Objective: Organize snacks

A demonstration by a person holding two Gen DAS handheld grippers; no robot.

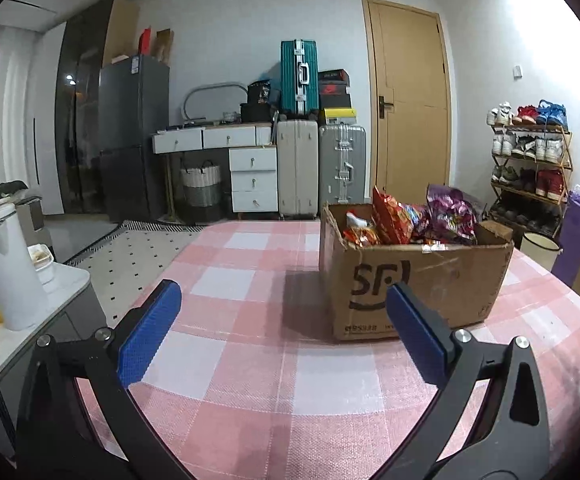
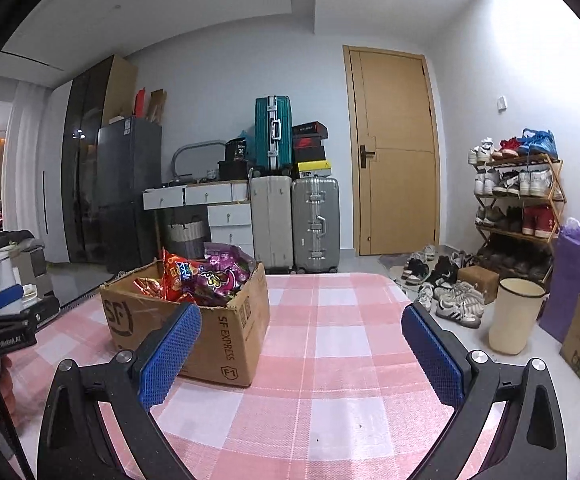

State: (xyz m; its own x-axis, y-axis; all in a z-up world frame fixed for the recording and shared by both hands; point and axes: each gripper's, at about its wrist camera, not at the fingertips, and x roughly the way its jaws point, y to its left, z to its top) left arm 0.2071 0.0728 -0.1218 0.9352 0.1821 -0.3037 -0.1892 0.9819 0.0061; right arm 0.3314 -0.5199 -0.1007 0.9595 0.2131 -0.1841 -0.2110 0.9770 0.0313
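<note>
Snacks point(image 1: 410, 222) in cardboard box point(image 1: 430, 280), beyond both grippers' spread, empty fingers point(image 1: 150, 332).

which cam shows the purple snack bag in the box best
The right wrist view: the purple snack bag lies face-on atop the cardboard box, its print visible. The left wrist view shows it crumpled at the box's far right, with glare.

Black claw point(image 1: 284, 320) frames, blue textured pads point(image 1: 150, 332), silver screws at the joints; matching second claw point(image 2: 300, 344), bare skin at frame edge.
</note>
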